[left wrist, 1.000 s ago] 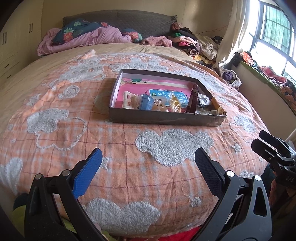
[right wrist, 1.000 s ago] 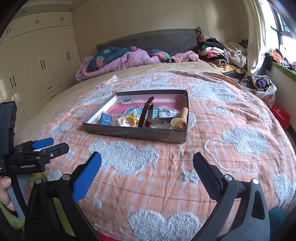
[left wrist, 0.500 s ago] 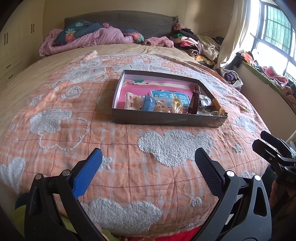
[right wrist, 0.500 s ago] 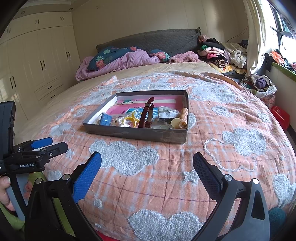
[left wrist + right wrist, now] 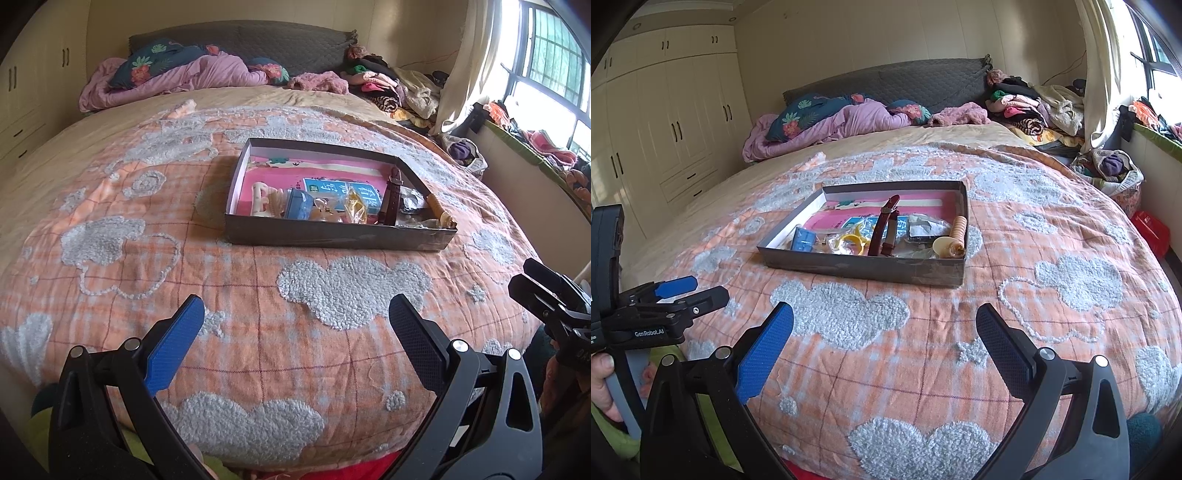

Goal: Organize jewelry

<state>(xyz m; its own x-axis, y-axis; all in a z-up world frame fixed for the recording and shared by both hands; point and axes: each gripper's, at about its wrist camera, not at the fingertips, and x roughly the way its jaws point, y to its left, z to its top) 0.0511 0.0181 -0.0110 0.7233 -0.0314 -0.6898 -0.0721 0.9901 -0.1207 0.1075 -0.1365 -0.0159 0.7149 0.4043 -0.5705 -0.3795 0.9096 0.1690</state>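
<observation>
A shallow grey box (image 5: 332,236) (image 5: 864,267) with a pink lining lies on the bed. It holds a brown watch strap (image 5: 392,197) (image 5: 882,230), a blue case (image 5: 297,204) (image 5: 803,240), a yellow piece (image 5: 854,240), a cream bracelet (image 5: 955,236), a white hair clip (image 5: 258,199) and plastic bags. My left gripper (image 5: 295,325) is open and empty near the bed's front edge, well short of the box. My right gripper (image 5: 884,332) is open and empty, also short of the box.
An orange quilt (image 5: 147,258) with grey clouds covers the bed. Pillows and a purple duvet (image 5: 849,122) lie at the headboard, with a clothes pile (image 5: 1034,107) at the right. Wardrobes (image 5: 665,129) stand on the left; a window sill (image 5: 535,147) is on the right.
The left wrist view has shifted slightly, so the box sits a little further right and lower. Both grippers stay open and empty.
</observation>
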